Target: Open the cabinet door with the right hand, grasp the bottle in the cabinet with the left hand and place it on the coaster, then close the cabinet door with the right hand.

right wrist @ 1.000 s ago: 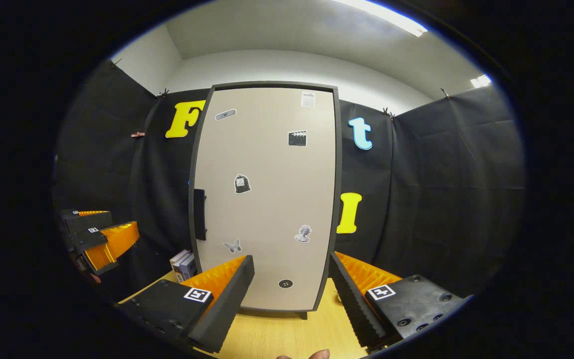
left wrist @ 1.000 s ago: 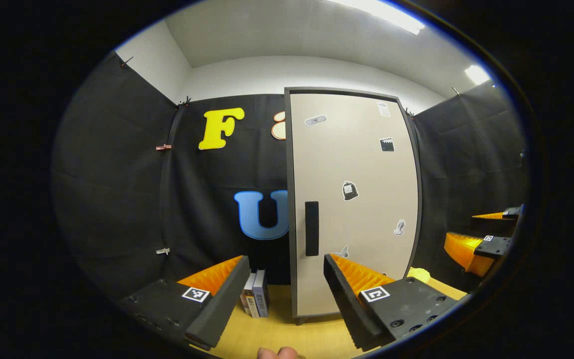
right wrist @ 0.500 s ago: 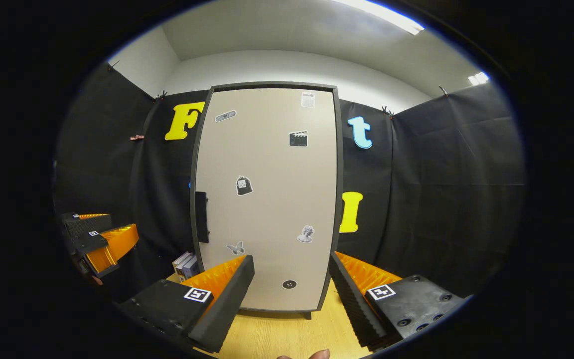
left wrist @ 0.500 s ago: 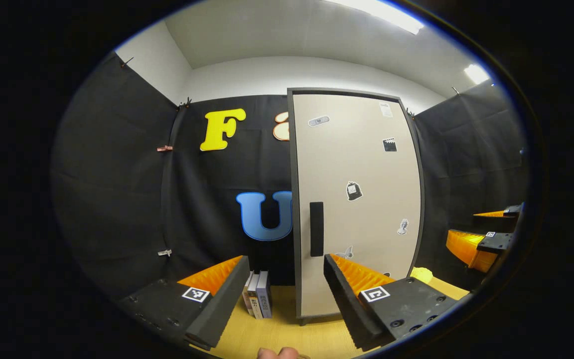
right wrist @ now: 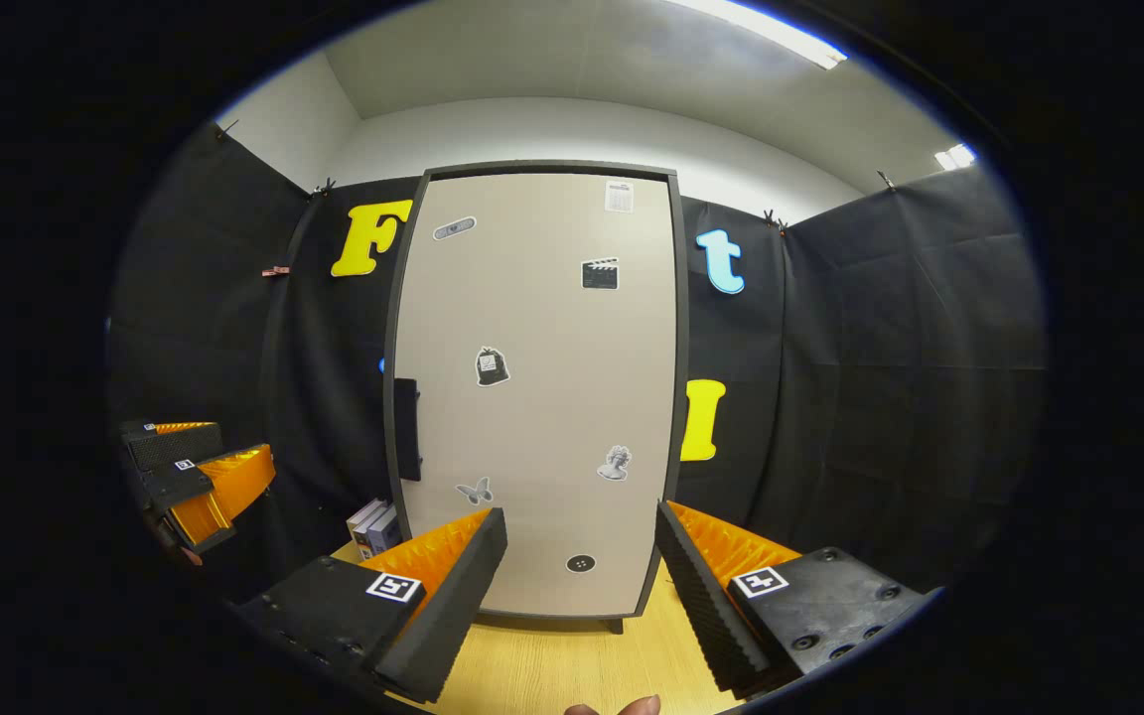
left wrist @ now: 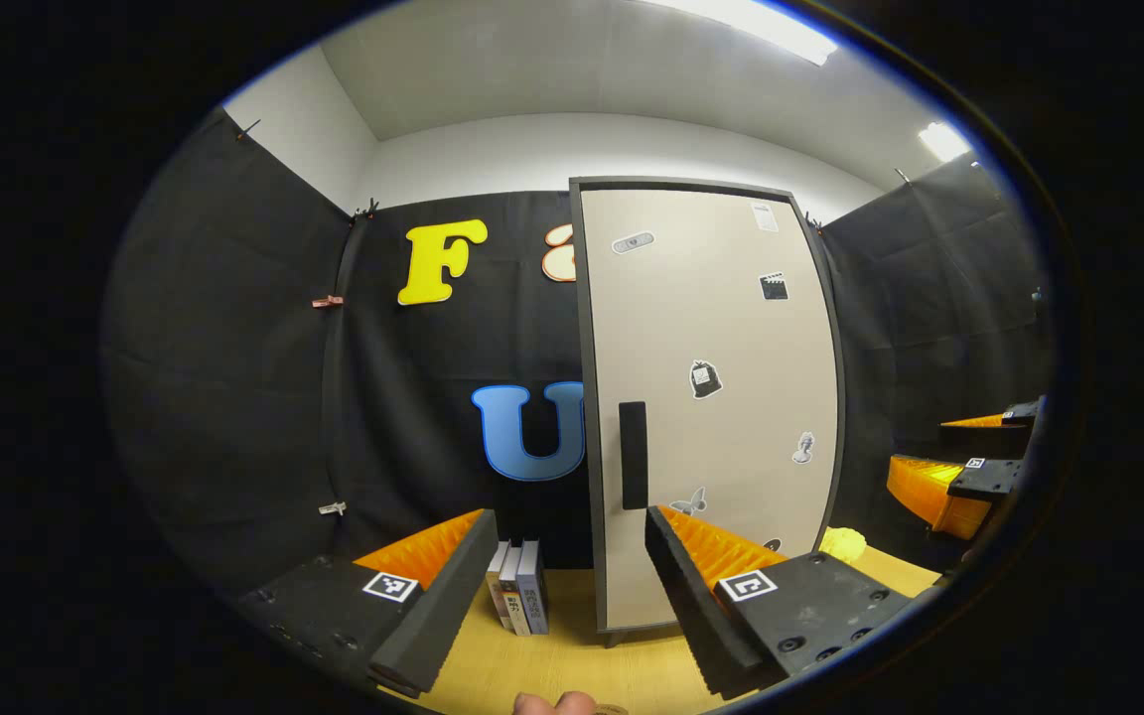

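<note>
Your left gripper (left wrist: 564,556) was spread wide and gripped nothing, with the shut cabinet door (left wrist: 711,397) straight ahead of it, its dark handle (left wrist: 634,455) rising between the fingers and a few books (left wrist: 519,600) standing just left of the cabinet foot. Your right gripper (right wrist: 580,556) was equally wide and empty, facing the door (right wrist: 542,387) squarely, the handle (right wrist: 405,429) ahead and to its left. The bottle stayed hidden behind the door.

The cabinet door (left wrist: 711,397) is now seen slightly farther right in the left gripper view, and more of the books (left wrist: 520,599) beside it is exposed than 1 s ago. In the right gripper view, the door (right wrist: 542,387) is also shifted slightly rightward.
</note>
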Action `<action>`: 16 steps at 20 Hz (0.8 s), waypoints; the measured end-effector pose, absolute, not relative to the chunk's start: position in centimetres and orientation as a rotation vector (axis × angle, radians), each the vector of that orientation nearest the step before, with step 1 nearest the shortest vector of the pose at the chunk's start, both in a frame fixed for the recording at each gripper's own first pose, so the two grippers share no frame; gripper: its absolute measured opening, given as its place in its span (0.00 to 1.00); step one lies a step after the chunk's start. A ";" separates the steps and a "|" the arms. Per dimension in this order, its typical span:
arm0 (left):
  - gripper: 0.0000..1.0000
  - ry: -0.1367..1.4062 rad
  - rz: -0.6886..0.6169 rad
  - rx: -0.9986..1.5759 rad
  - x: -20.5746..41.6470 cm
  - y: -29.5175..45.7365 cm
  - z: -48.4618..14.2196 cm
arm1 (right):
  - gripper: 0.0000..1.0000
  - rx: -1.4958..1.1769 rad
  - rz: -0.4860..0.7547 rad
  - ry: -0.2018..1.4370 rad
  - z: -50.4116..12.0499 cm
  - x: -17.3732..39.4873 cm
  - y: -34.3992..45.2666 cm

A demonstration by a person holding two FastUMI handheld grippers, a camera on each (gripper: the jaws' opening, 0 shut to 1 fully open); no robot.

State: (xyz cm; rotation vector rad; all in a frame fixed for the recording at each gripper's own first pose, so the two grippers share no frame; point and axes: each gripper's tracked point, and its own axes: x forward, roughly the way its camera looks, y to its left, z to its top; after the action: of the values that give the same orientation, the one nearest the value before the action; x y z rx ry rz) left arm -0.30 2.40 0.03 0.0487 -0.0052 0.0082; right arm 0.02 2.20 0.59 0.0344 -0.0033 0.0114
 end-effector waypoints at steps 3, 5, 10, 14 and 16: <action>0.94 -0.009 0.023 0.064 -0.7 3.5 0.1 | 0.98 0.056 0.052 -0.014 1.3 0.9 4.2; 0.94 -0.005 0.032 0.069 -0.9 4.3 0.0 | 0.97 0.085 0.083 -0.025 2.1 2.0 5.9; 0.94 0.006 0.051 0.079 -1.7 6.3 -0.9 | 0.97 0.134 0.153 -0.054 3.8 5.4 10.9; 0.93 0.013 0.075 0.069 -2.3 8.1 -1.7 | 0.97 0.123 0.196 -0.057 3.6 8.4 15.4; 0.93 0.020 0.086 0.065 -2.2 9.2 -2.4 | 0.97 0.109 0.202 -0.052 3.1 10.0 17.2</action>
State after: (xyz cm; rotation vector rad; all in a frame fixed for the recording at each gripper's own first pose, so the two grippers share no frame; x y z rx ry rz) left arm -2.25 9.16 -2.36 0.0646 0.0203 0.0865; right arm 10.04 17.18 3.14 0.1089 -0.0525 0.2020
